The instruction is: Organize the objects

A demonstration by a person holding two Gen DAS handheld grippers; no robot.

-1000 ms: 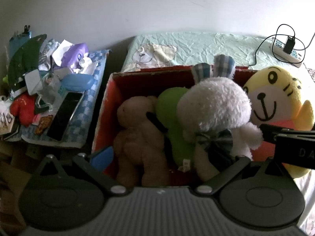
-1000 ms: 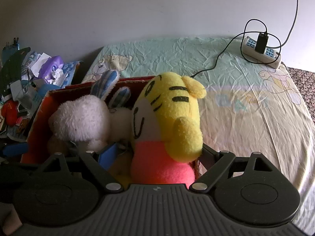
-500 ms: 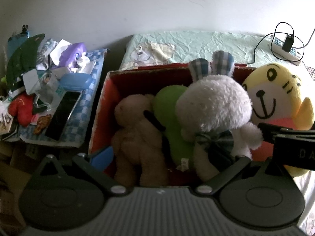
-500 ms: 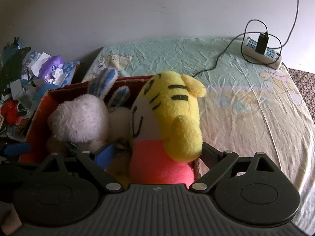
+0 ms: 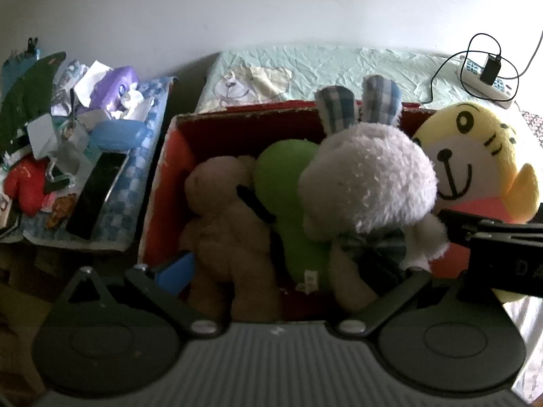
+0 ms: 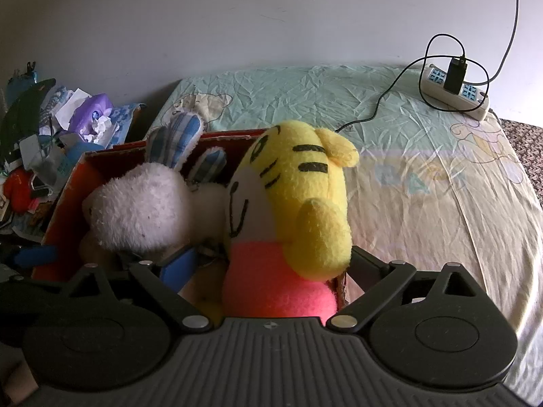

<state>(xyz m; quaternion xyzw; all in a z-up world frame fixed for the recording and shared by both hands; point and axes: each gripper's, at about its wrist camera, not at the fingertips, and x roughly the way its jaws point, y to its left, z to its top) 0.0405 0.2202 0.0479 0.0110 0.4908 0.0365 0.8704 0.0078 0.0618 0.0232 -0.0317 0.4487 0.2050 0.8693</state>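
Four plush toys packed upright in a red cardboard box at the bed's edge.

From the left wrist we saw the red cardboard box (image 5: 163, 183) holding a brown plush bear (image 5: 227, 217), a green plush toy (image 5: 288, 183) and a fluffy white plush rabbit with checked ears (image 5: 366, 176), pressed side by side; our left gripper (image 5: 288, 271) stood wide open around them, gripping nothing; the yellow plush tiger in a pink top (image 5: 475, 156) sat at the box's right end; from the right wrist, our right gripper (image 6: 268, 264) straddled that tiger, fingers spread at its pink body, though we could not tell whether they pinched it; a white power strip (image 6: 458, 96) lay on the pale green bedsheet (image 6: 305, 95) beyond.
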